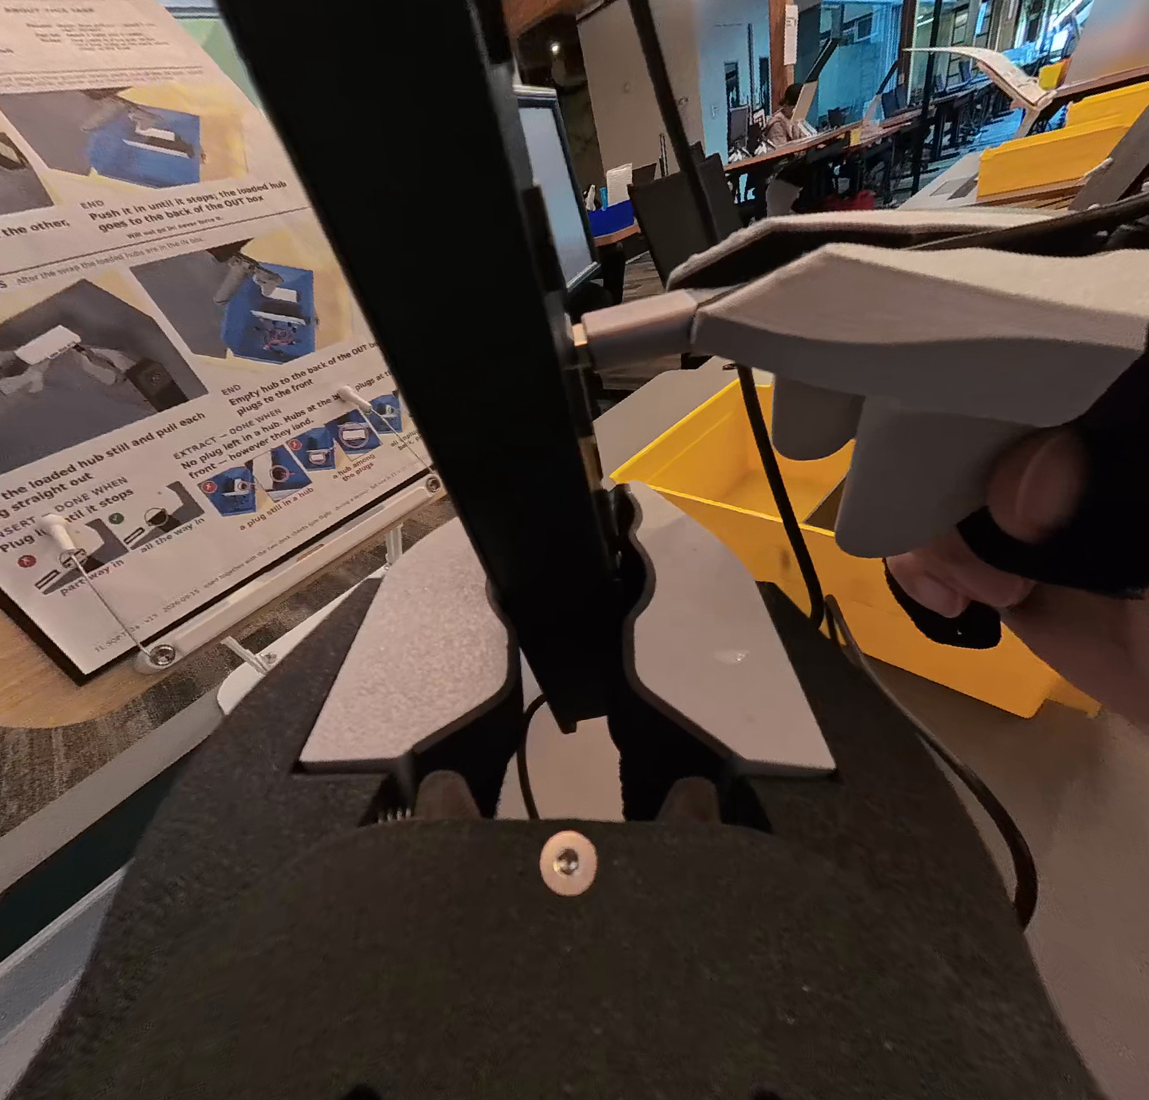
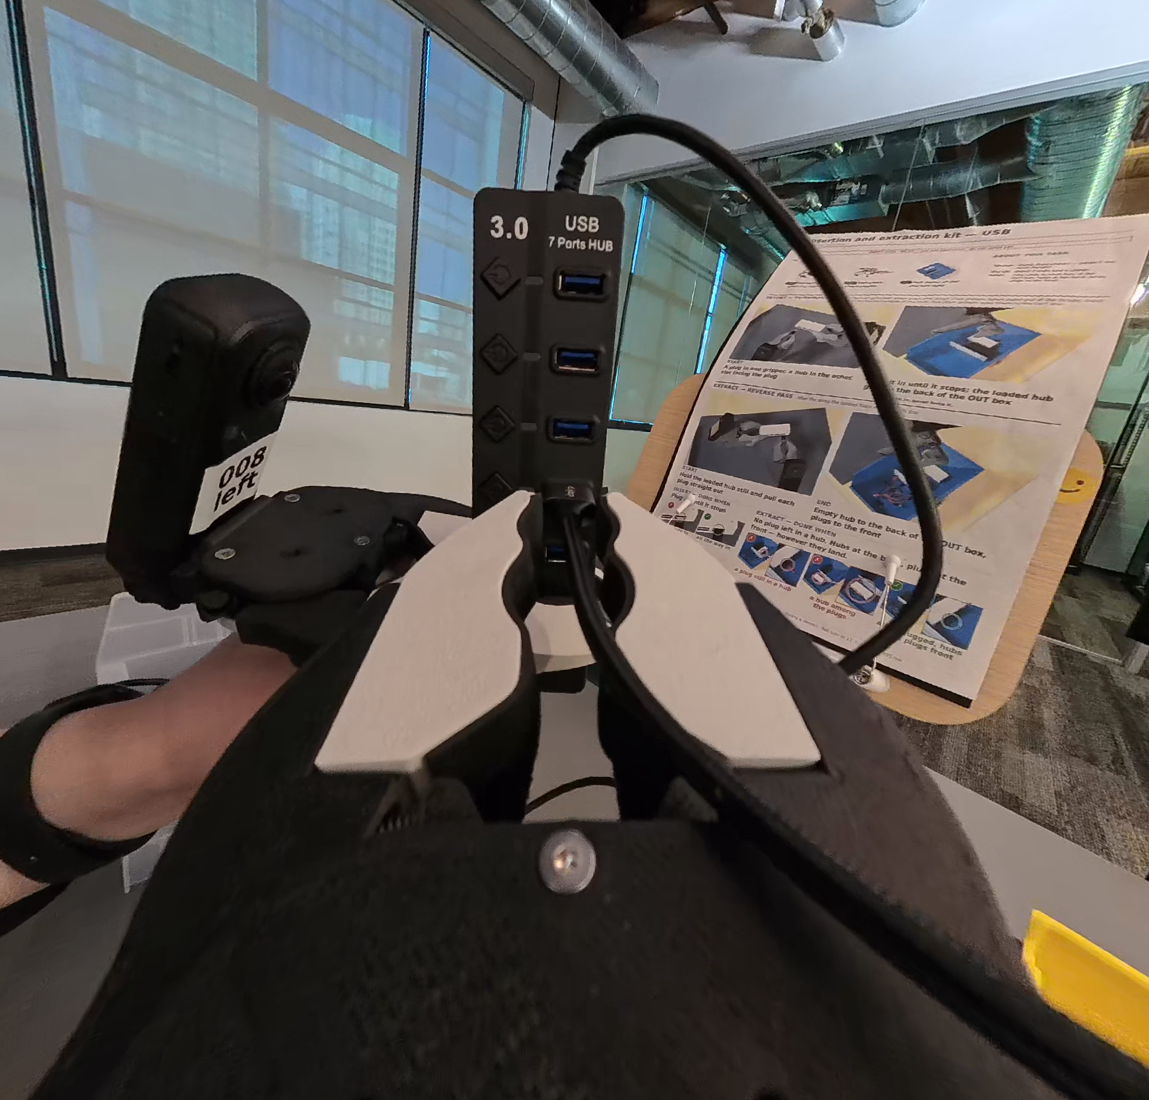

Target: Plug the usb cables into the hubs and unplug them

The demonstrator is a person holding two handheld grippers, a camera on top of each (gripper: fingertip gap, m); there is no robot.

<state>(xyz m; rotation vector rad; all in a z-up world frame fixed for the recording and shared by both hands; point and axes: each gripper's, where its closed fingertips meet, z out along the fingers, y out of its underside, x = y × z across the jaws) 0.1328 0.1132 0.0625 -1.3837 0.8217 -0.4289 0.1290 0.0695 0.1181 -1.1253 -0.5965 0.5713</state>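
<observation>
My left gripper (image 1: 569, 585) is shut on the lower end of a black USB hub (image 1: 404, 199) and holds it upright above the table. In the right wrist view the hub (image 2: 547, 336) faces me with a column of blue ports. My right gripper (image 2: 569, 510) is shut on a black USB plug (image 2: 567, 492) seated in the hub's fourth port from the top. In the left wrist view the right gripper (image 1: 684, 305) comes in from the right, with the plug (image 1: 634, 330) against the hub's face. A black cable (image 2: 858, 324) loops from the hub's top down to the right.
An instruction board (image 1: 155, 324) stands on a stand beyond the table, also in the right wrist view (image 2: 901, 448). A yellow bin (image 1: 733, 479) sits on the grey table under the right gripper. A clear plastic box (image 2: 143, 635) lies behind the left hand. My hands' fingertips stand some 7 cm from each other.
</observation>
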